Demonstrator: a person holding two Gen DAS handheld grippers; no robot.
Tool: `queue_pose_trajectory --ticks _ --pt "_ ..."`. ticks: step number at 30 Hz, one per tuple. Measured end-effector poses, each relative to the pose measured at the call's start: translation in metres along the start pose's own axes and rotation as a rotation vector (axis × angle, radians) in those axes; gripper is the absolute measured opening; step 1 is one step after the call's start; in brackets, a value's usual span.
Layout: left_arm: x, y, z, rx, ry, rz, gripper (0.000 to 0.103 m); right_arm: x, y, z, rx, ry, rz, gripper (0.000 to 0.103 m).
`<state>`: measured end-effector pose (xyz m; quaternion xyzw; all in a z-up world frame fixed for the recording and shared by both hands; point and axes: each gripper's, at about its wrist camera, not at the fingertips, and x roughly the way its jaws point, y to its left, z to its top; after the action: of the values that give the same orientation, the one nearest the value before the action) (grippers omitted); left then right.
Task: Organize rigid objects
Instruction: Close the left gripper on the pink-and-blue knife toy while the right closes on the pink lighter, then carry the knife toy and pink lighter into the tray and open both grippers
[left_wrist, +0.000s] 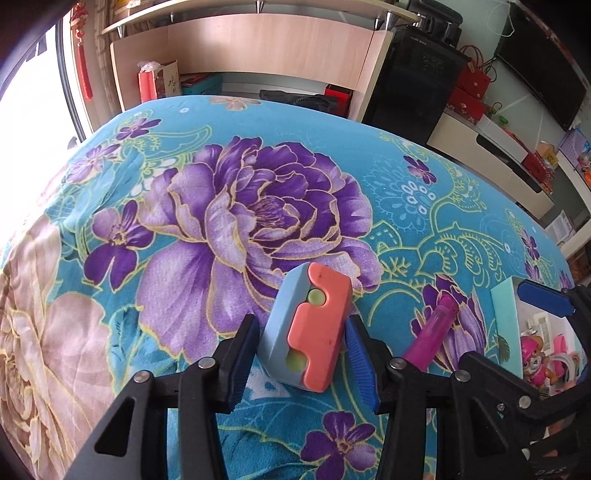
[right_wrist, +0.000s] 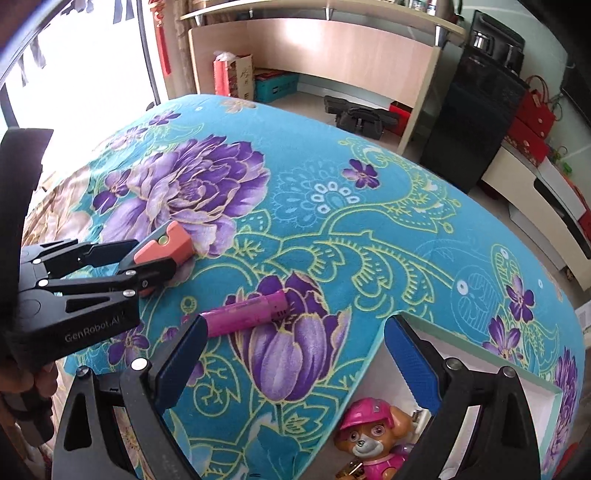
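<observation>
A blue and coral block toy (left_wrist: 308, 326) lies on the flowered blanket (left_wrist: 229, 177). My left gripper (left_wrist: 301, 363) is open, its two pads on either side of the toy's near end, with small gaps showing. In the right wrist view the toy (right_wrist: 173, 245) sits between the left gripper's fingers (right_wrist: 122, 266). A pink marker-like tube (right_wrist: 245, 312) lies on the blanket, also in the left wrist view (left_wrist: 430, 334). My right gripper (right_wrist: 295, 358) is open and empty above the edge of a white box (right_wrist: 480, 354) that holds a pink pup figure (right_wrist: 373, 439).
The white box with teal rim (left_wrist: 504, 325) stands at the right, toys inside. Beyond the bed are a wooden desk (right_wrist: 332, 48), a black cabinet (right_wrist: 476, 122) and red gift boxes (right_wrist: 532, 122). A bright window is at the left.
</observation>
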<state>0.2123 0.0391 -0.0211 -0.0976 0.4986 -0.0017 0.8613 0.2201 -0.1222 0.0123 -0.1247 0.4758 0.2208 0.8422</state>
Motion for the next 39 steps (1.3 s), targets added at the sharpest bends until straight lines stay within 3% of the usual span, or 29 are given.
queue_pose_trajectory --ticks 7,15,23,28,39 --pt "-0.001 0.009 0.000 -0.023 0.008 0.004 0.051 0.020 0.028 0.002 -0.149 0.066 0.037 0.096" --pt "-0.001 0.010 0.001 -0.026 0.012 -0.001 0.051 0.038 0.035 0.004 -0.183 0.120 0.056 0.096" --pt "0.005 0.008 0.000 -0.012 0.025 0.015 0.052 0.043 0.036 0.005 -0.191 0.127 0.064 0.096" --pt "0.007 0.006 0.000 -0.001 0.020 0.027 0.051 0.048 0.037 0.012 -0.173 0.122 0.090 0.082" --pt "-0.009 0.007 0.001 -0.010 -0.025 -0.018 0.049 0.029 0.030 0.005 -0.120 0.069 0.071 0.082"
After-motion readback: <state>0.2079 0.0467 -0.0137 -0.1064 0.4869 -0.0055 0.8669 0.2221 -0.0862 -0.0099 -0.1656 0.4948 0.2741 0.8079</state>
